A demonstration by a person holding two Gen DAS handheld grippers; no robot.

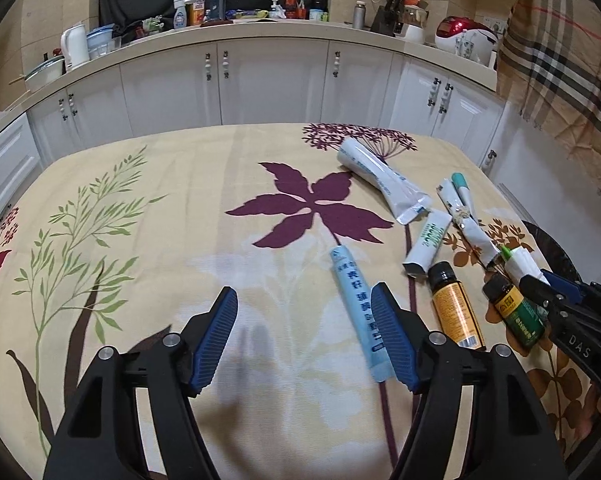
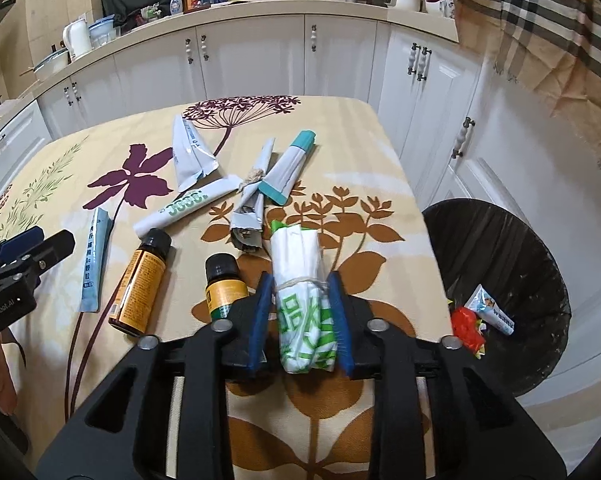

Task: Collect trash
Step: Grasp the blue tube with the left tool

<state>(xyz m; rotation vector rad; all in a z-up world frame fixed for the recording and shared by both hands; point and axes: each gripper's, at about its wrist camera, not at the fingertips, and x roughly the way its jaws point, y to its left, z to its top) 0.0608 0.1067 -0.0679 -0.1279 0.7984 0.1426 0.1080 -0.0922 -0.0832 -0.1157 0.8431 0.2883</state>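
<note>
My right gripper [image 2: 299,284] is shut on a rolled white bag bundle with green print [image 2: 300,264], tied with string, low over the table's right side; the bundle [image 1: 521,261] shows again in the left wrist view. My left gripper [image 1: 305,298] stands open over the floral tablecloth [image 1: 140,240]. A light blue tube [image 1: 356,312] lies flat between its fingers, close to the right finger, with no pad pressing on it. Beside the tube lie a brown bottle with an orange label [image 1: 454,308] and a smaller green-labelled bottle [image 1: 516,314].
Several squashed white tubes [image 2: 192,152] and a teal-capped tube [image 2: 290,168] lie further back on the table. A black-lined trash bin [image 2: 496,240] stands off the table's right edge, holding a red wrapper [image 2: 466,326]. White cabinets [image 1: 260,84] lie beyond.
</note>
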